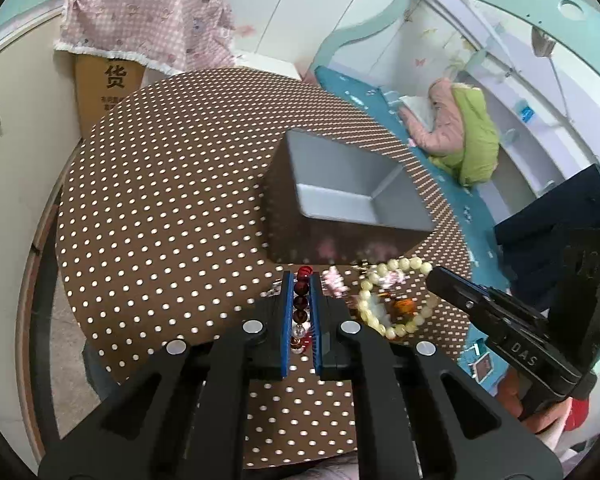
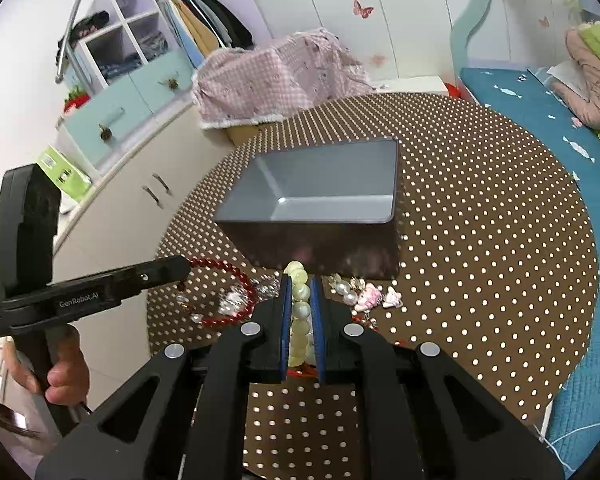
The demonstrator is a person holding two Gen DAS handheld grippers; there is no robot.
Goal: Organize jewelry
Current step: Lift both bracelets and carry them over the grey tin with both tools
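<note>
My left gripper (image 1: 301, 280) is shut on a string of dark red beads (image 1: 301, 290), held a little above the brown dotted round table (image 1: 160, 200). My right gripper (image 2: 300, 280) is shut on a cream bead bracelet (image 2: 300, 292), whose loop hangs beside the left fingers (image 1: 365, 294). The right wrist view shows the left gripper (image 2: 184, 270) with the red beads (image 2: 252, 292) looping down from its tip. The right gripper (image 1: 434, 278) comes in from the right in the left wrist view. An open grey box (image 1: 332, 204) (image 2: 332, 204) stands just beyond both.
Small pearls and pink charms (image 2: 364, 296) lie on the cloth in front of the box. A pink checked cloth (image 1: 140, 20) covers a cardboard carton behind the table. A bed with a blue cover (image 2: 540, 120) runs along the right, cupboards (image 1: 8, 140) along the left.
</note>
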